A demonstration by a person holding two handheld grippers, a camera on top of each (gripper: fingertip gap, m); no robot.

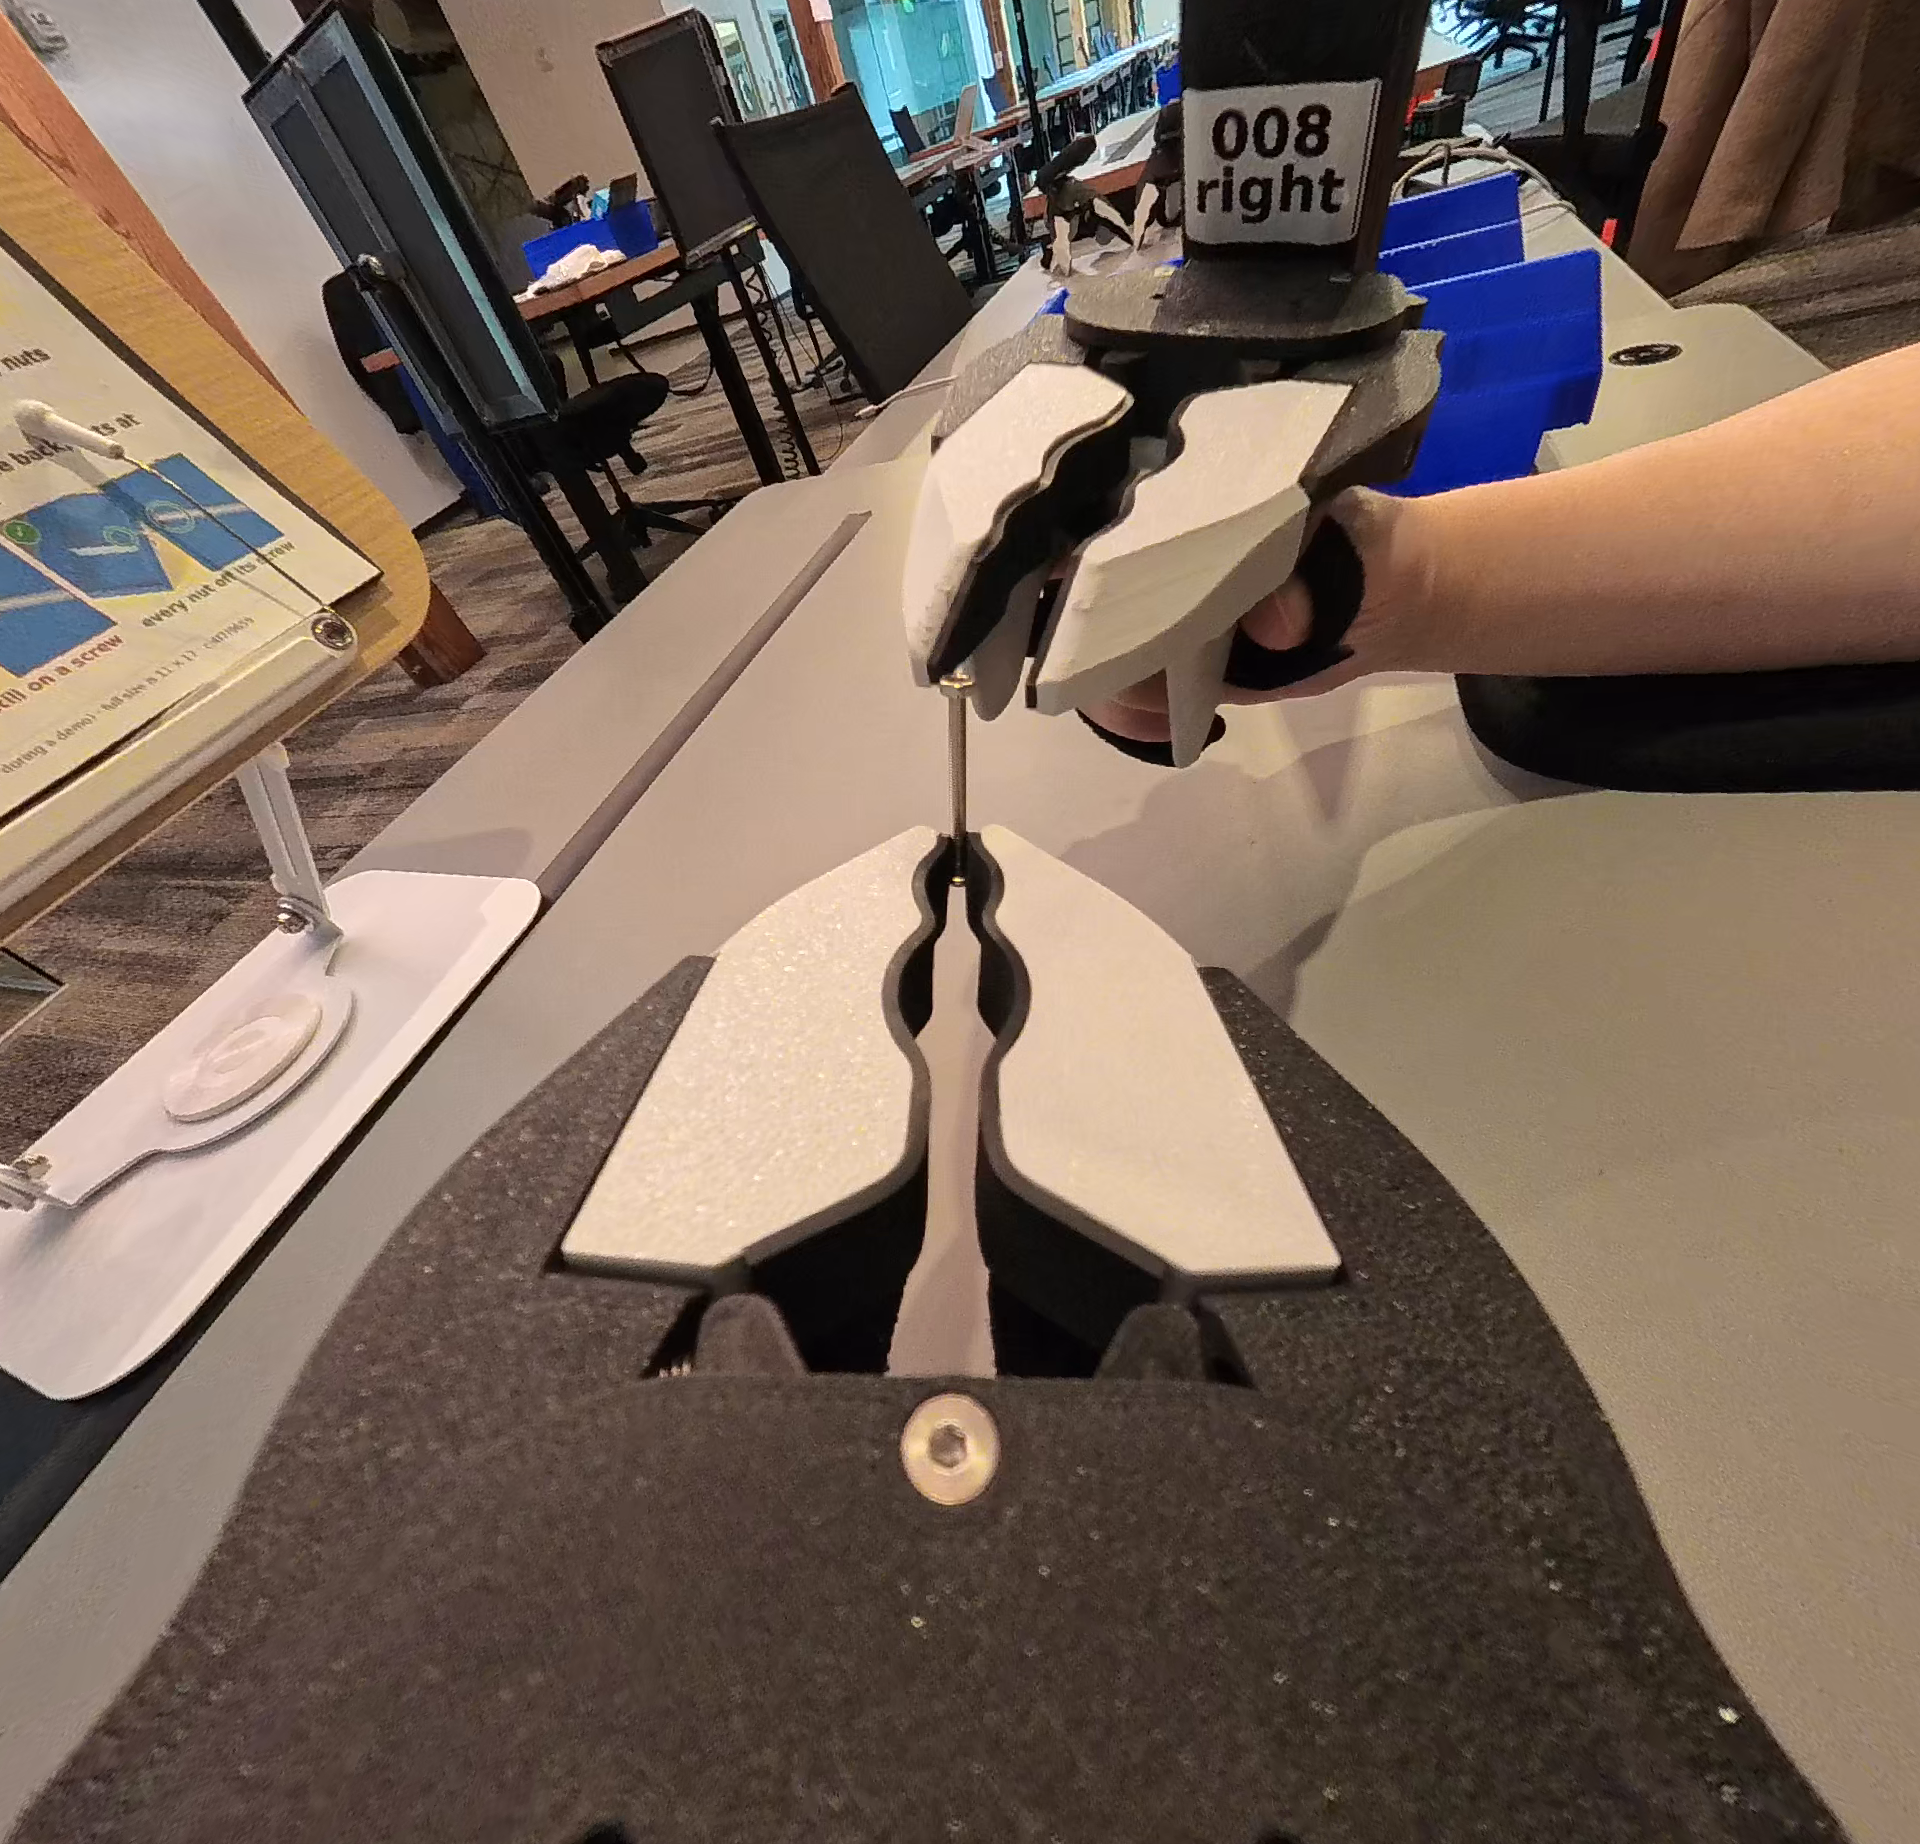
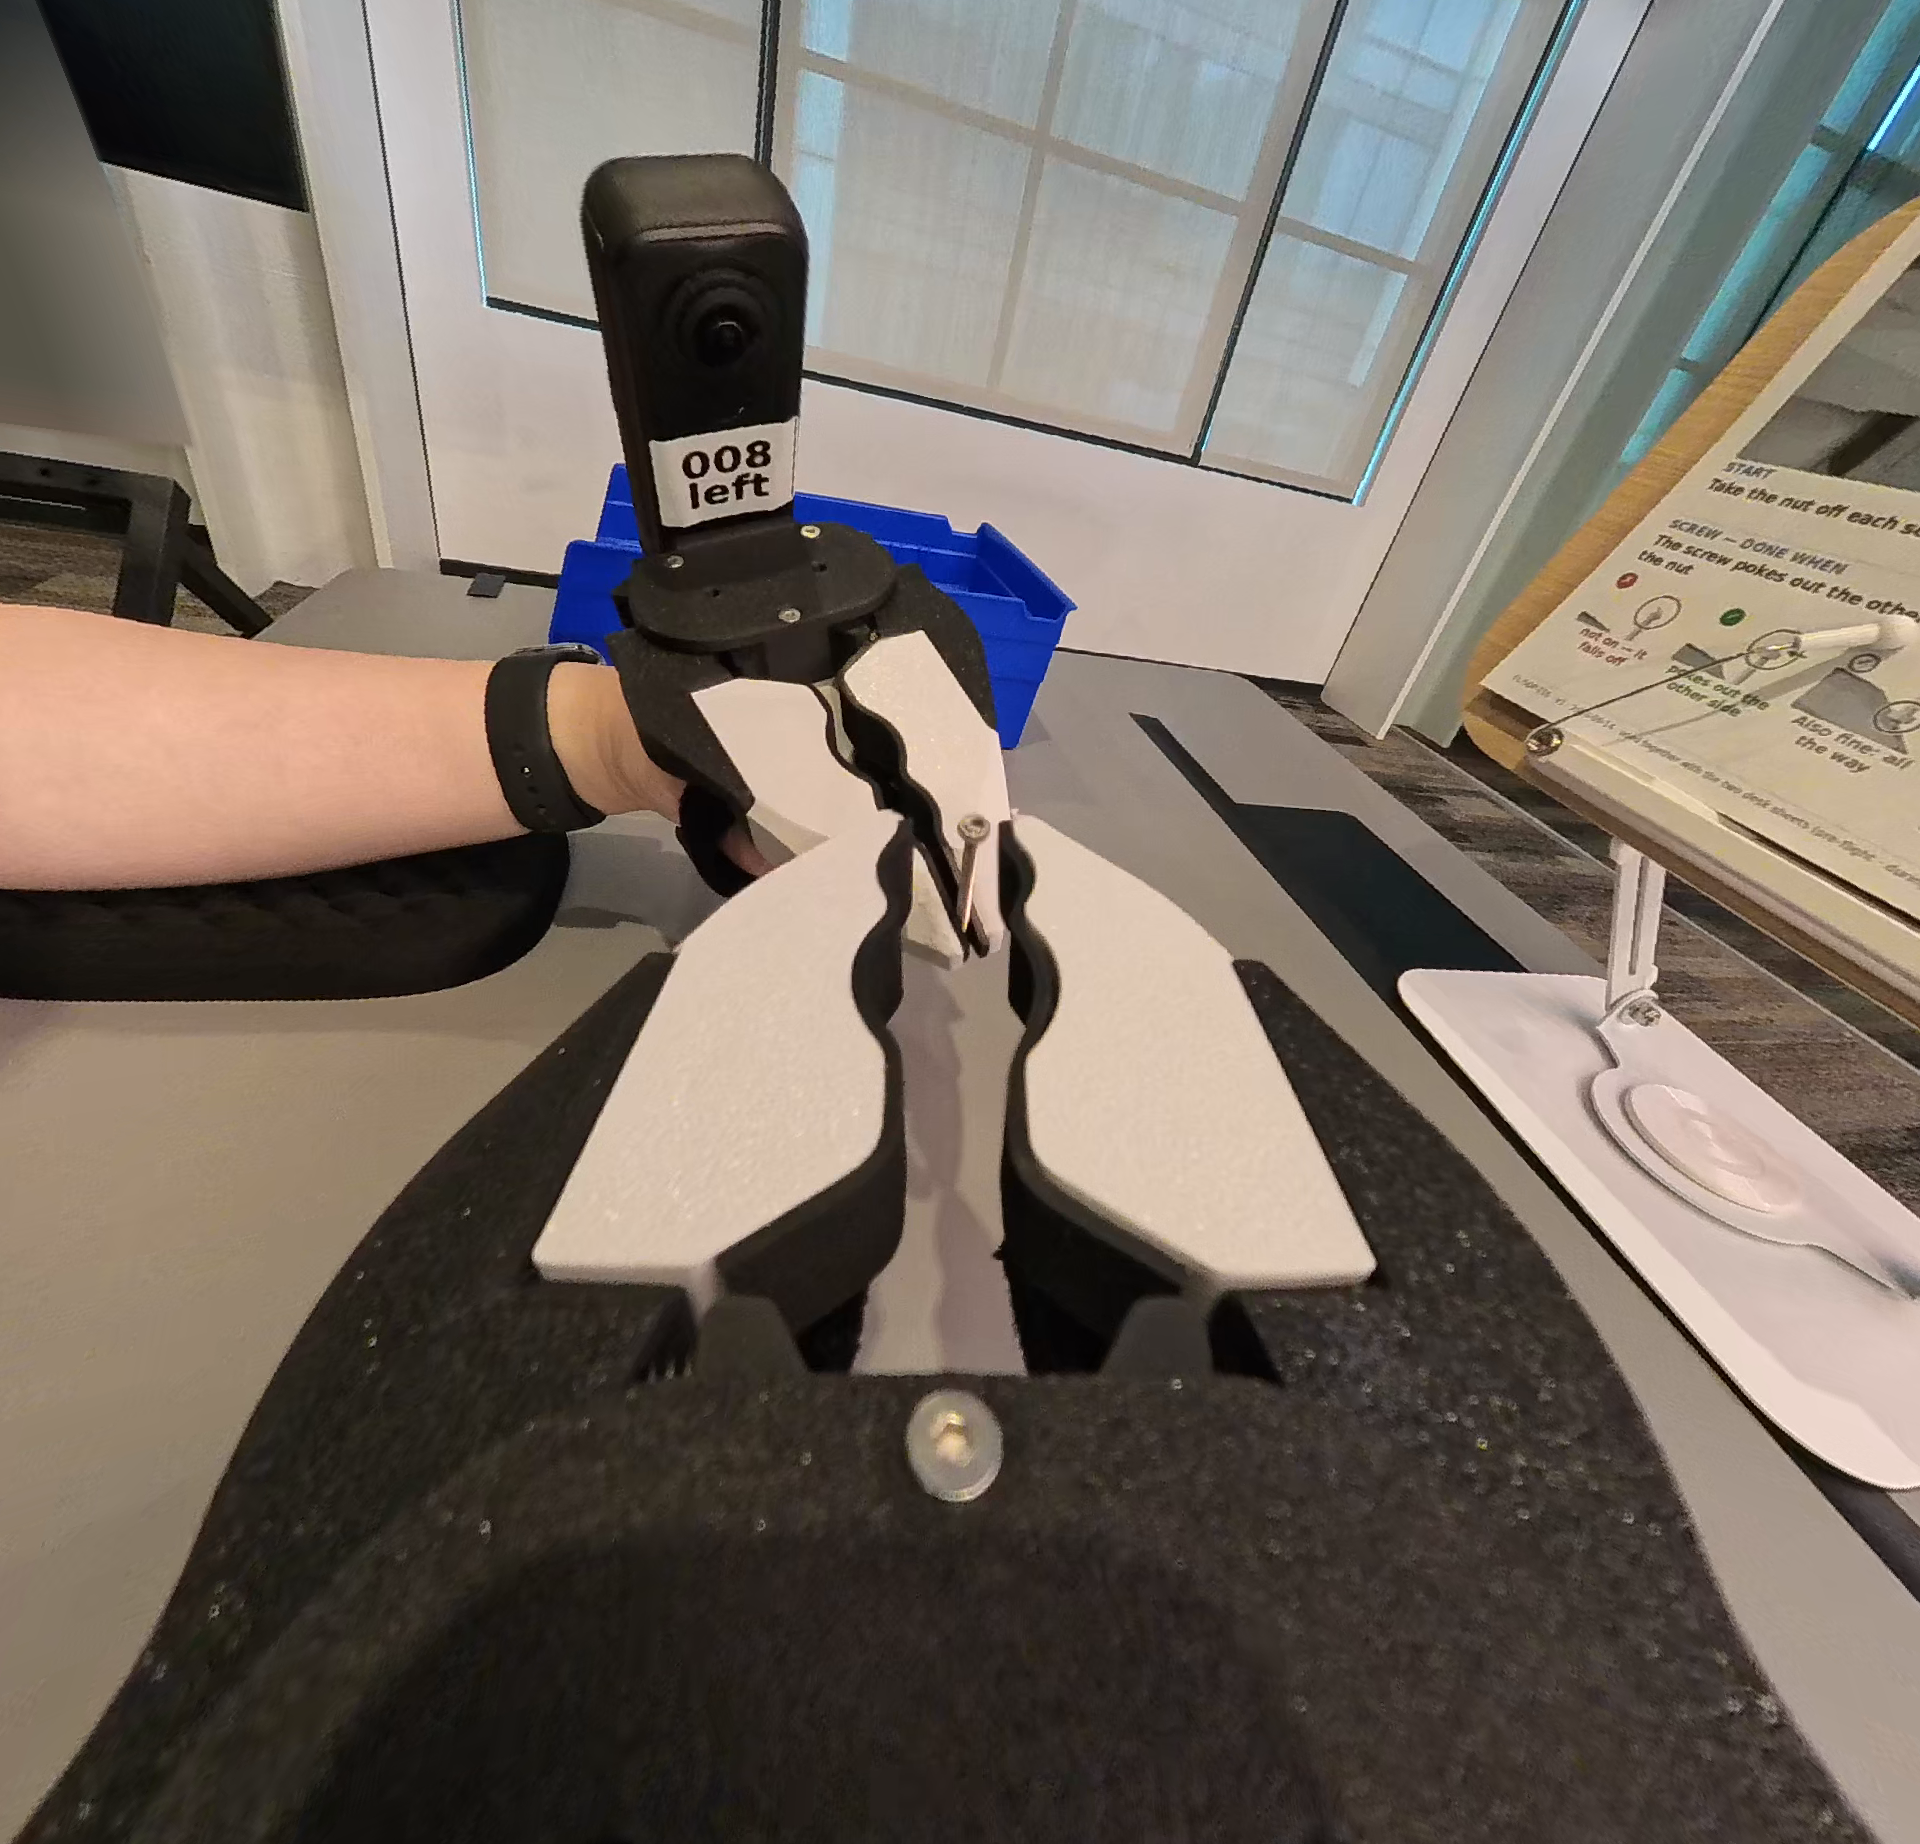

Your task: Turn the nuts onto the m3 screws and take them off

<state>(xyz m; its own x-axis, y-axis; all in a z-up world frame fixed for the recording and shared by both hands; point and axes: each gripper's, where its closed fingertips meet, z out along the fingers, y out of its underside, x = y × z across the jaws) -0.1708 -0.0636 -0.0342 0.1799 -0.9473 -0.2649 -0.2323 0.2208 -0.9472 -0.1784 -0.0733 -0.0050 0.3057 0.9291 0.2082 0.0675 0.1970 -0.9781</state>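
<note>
A thin metal m3 screw [image 1: 954, 766] stands upright over the grey table [image 1: 1558, 1067]. My left gripper [image 1: 961, 840] is shut on its lower end. A small wider metal piece [image 1: 956, 686] sits at the top end; I cannot tell whether it is a nut or the head. My right gripper [image 1: 992, 695] points down from above, jaws slightly apart, with its tips at that top piece. In the right wrist view the screw [image 2: 968, 875] lies between the tips of my right gripper [image 2: 954, 836], with a gap on each side. It is pinched at its far end by the left gripper [image 2: 961, 947].
Blue plastic bins [image 1: 1496, 340] [image 2: 935, 568] stand at the table's far side. An instruction board [image 1: 156, 547] [image 2: 1766, 651] on a white stand [image 1: 260, 1046] sits beside the table. A black wrist pad [image 1: 1683, 724] [image 2: 260, 921] lies under the person's forearm. A long slot [image 1: 727, 651] runs along the table. The grippers are tip to tip, or close to it.
</note>
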